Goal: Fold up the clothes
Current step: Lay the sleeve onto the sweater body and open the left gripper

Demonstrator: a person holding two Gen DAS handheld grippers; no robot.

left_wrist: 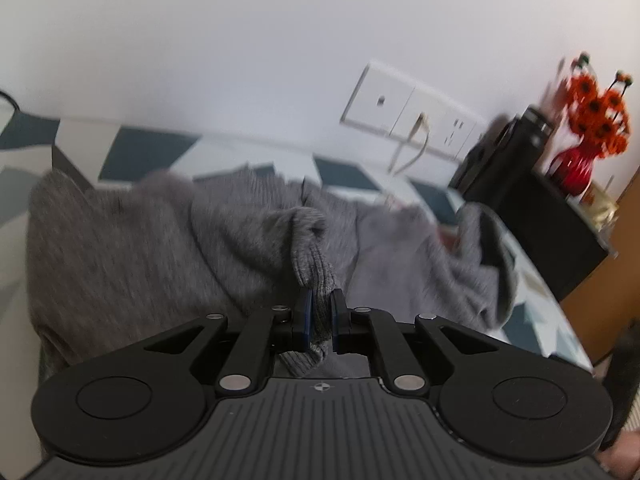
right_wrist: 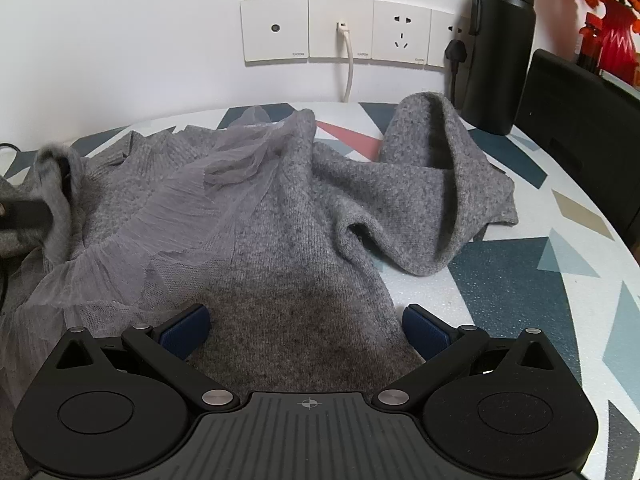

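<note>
A grey knit sweater [right_wrist: 296,216] with a sheer grey ruffle trim [right_wrist: 168,216] lies crumpled on a table with a geometric pattern [right_wrist: 520,280]. Its one sleeve [right_wrist: 436,184] stands bunched up at the right. In the left wrist view my left gripper [left_wrist: 321,304] is shut on the ribbed cuff [left_wrist: 316,276] of the sweater [left_wrist: 140,248], which is lifted and pulled toward the camera. My right gripper [right_wrist: 306,326] hangs open just above the sweater's body, with a blue pad [right_wrist: 186,328] on either side of the cloth and nothing gripped.
A black bottle [right_wrist: 500,48] and a black box [right_wrist: 580,128] stand at the table's back right, beside a red vase with orange flowers [left_wrist: 576,160]. Wall sockets [right_wrist: 340,30] with a white cable sit behind the table. The table's rim curves round at the right.
</note>
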